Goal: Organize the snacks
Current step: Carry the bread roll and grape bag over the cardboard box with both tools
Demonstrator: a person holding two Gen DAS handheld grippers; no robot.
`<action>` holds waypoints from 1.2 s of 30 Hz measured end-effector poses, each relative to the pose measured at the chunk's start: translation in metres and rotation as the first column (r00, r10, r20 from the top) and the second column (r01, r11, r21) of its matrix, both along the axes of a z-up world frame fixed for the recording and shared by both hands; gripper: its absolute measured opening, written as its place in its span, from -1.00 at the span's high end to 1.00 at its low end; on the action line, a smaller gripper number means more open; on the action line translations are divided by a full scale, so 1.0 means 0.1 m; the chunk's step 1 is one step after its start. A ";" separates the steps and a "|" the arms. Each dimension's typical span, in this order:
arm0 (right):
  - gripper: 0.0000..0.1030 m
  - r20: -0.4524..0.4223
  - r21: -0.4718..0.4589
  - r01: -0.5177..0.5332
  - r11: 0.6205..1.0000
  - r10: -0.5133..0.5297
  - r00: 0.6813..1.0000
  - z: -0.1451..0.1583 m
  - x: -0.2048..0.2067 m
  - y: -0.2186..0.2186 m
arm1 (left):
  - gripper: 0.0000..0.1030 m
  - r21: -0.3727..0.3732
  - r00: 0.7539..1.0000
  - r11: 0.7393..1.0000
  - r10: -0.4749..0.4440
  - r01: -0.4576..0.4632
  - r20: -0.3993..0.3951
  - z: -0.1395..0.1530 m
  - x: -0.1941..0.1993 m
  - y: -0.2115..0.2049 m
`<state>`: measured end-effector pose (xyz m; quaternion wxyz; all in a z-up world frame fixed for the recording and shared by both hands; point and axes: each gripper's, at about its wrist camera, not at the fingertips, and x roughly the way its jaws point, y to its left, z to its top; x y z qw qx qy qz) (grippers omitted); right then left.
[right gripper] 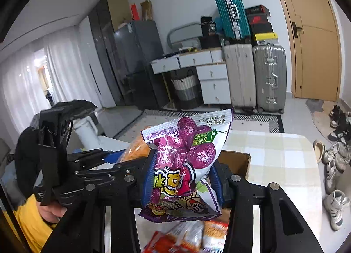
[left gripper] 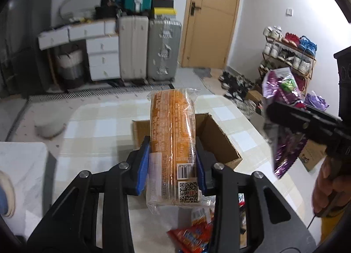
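In the left wrist view, the left tool (left gripper: 172, 160) grips an orange bread packet (left gripper: 172, 139) between its blue pads, the packet's long axis running away from the camera, its far end over the open cardboard box (left gripper: 219, 141) on the checked tabletop (left gripper: 98, 121); the right tool (left gripper: 285, 110) holds a purple snack bag (left gripper: 283, 90) aloft at right. In the right wrist view, the right tool (right gripper: 183, 178) clamps the purple snack bag (right gripper: 186, 165) upright, printing upside down, above the box's near edge (right gripper: 237, 163), with bare tabletop (right gripper: 280, 154) to the right and loose snacks (right gripper: 188, 237) below.

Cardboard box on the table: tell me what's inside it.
The cardboard box stands open, showing only bare inner walls. The orange packet in the left gripper and the purple packet in the right gripper cover its floor, so contents cannot be told.
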<state>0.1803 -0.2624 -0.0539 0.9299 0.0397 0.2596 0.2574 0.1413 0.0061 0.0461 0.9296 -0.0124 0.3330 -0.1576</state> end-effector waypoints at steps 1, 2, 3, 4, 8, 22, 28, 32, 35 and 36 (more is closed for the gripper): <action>0.14 -0.017 -0.001 0.002 1.000 -0.002 1.000 -0.05 0.09 0.01 | 0.37 0.016 1.000 1.000 -0.010 0.010 -0.027 -0.07 0.15 -0.08; 0.14 -0.040 0.005 0.004 1.000 -0.004 0.999 -0.11 0.21 0.01 | 0.37 0.021 0.999 1.000 -0.013 0.014 -0.041 -0.12 0.24 -0.12; 0.14 -0.066 0.009 0.006 1.000 -0.006 0.998 -0.17 0.33 0.02 | 0.37 0.030 0.998 0.999 -0.010 0.012 -0.058 -0.17 0.34 -0.17; 0.14 -0.083 0.002 0.010 1.000 -0.010 0.996 -0.22 0.42 0.03 | 0.37 0.037 0.997 0.999 -0.014 0.017 -0.077 -0.24 0.43 -0.20; 0.14 -0.145 -0.041 0.007 0.999 -0.013 0.989 -0.44 0.82 0.07 | 0.37 0.067 0.991 0.997 -0.013 0.022 -0.130 -0.49 0.67 -0.35; 0.14 -0.284 -0.069 -0.008 0.998 -0.012 0.959 -1.13 1.34 0.09 | 0.36 0.104 0.968 0.994 -0.005 0.032 -0.249 -1.23 1.35 -0.56; 0.14 -0.287 -0.096 -0.016 0.995 -0.012 0.958 -1.19 1.37 0.15 | 0.36 0.116 0.962 0.993 -0.006 0.039 -0.274 -1.42 1.45 -0.54; 0.14 -0.303 -0.116 -0.019 0.993 -0.017 0.953 -1.28 1.41 0.19 | 0.36 0.120 0.960 0.992 -0.002 0.038 -0.281 -1.47 1.46 -0.52; 0.14 -0.313 -0.111 -0.016 0.994 -0.020 0.949 -1.31 1.44 0.19 | 0.36 0.126 0.962 0.991 0.002 0.034 -0.272 -1.47 1.47 -0.53; 0.13 -0.315 -0.110 -0.014 0.994 -0.021 0.949 -1.31 1.45 0.19 | 0.36 0.125 0.962 0.992 -0.001 0.037 -0.272 -1.47 1.48 -0.53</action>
